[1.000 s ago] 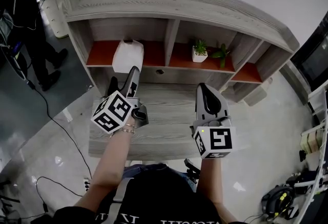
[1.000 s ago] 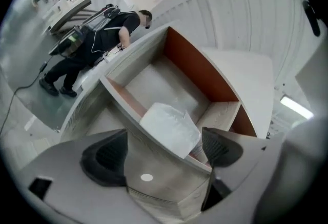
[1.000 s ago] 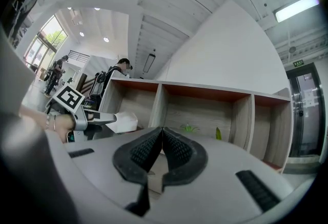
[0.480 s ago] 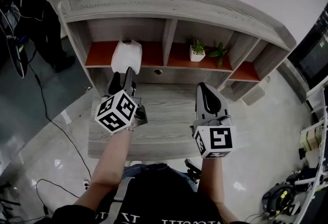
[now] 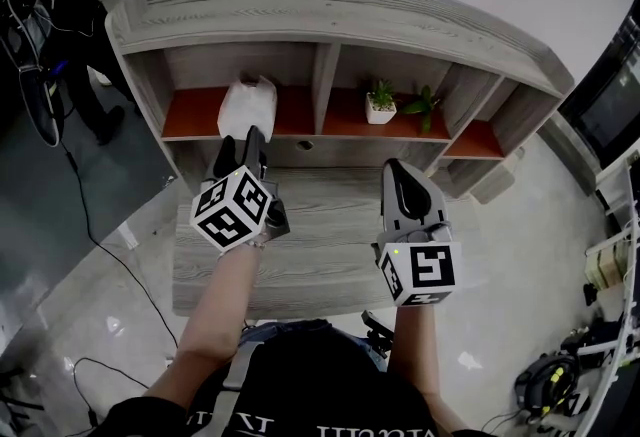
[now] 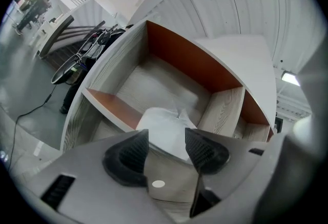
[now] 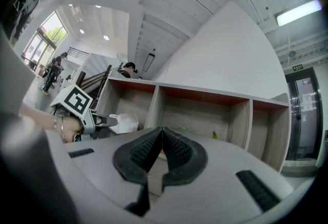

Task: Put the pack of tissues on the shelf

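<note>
Two grippers, one job, and to me it looks pretty much done.

Head view: the pack of tissues (image 5: pixel 248 107) sits in the left compartment of the shelf (image 5: pixel 330 13), on the orange board near its front edge, so I'd call it placed. The left gripper (image 5: pixel 240 147) hangs over the far left corner of the counter (image 5: pixel 320 230), aimed at the pack but apart from it. The right gripper (image 5: pixel 398 175) hovers over the counter's right side. My guess is a light pack only needs one hand. A potted plant (image 5: pixel 381 102) in the next compartment is well apart from the pack.

Left gripper view: the jaws have just been closing partway. They stand apart with nothing between them, and the pack (image 6: pixel 164 124) lies just beyond the tips, untouched.

Right gripper view: the jaws are pressed together on nothing and point at the middle compartments.
</note>
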`<state>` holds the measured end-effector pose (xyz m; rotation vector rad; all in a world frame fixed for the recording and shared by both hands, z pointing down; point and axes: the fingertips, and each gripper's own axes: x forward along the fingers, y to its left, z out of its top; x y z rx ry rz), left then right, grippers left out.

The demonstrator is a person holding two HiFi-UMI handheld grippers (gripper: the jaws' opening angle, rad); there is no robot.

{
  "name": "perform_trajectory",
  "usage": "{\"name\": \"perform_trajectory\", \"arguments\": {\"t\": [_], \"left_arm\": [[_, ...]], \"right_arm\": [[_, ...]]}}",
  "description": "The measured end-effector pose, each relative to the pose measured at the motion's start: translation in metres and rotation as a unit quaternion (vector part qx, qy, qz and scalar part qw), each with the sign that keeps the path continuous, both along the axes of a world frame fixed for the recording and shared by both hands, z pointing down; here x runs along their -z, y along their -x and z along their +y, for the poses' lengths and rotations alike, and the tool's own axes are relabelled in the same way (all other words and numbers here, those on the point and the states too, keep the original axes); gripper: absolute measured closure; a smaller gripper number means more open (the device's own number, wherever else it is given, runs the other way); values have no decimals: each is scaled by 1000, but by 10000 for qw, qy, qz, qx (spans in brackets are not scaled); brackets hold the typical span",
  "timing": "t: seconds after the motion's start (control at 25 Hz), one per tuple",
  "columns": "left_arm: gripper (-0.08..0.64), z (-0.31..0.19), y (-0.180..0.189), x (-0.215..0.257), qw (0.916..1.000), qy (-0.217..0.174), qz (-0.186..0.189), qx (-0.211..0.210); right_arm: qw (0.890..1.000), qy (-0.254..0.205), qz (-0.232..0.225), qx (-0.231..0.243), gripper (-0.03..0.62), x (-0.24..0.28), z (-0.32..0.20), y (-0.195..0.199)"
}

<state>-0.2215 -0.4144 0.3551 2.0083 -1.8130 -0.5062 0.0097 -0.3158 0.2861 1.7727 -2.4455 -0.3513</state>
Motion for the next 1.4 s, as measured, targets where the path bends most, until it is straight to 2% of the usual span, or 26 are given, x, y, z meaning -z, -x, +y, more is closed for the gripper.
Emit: {"name": "perform_trajectory", "arguments": {"t": [0.32,0.56,0.8,1.04,1.2,1.4], "left_arm": [[348,-14,-7,1,9992,131,-351,154],[350,-17,-14,1,9949,310,-959,36],[350,-20,-19,7,9861,405,-1613,23],[350,-27,-24,8,9860,497,-1589,-86],[350,-19,-21,17,9893,207,-1438,-166],[350,-7,-7,25,9895,-5,-1442,-134]], "right_arm": [[9999,-50,-88,-92,575,5,-4,-7],[9998,-26,-195,-100,575,1,-4,-8],[9995,-11,-303,-77,575,0,-1,-7],[9989,19,-469,-34,575,-2,1,-6],[9983,42,-575,20,575,-2,2,-4],[9985,53,-521,143,575,0,-1,4]]}}
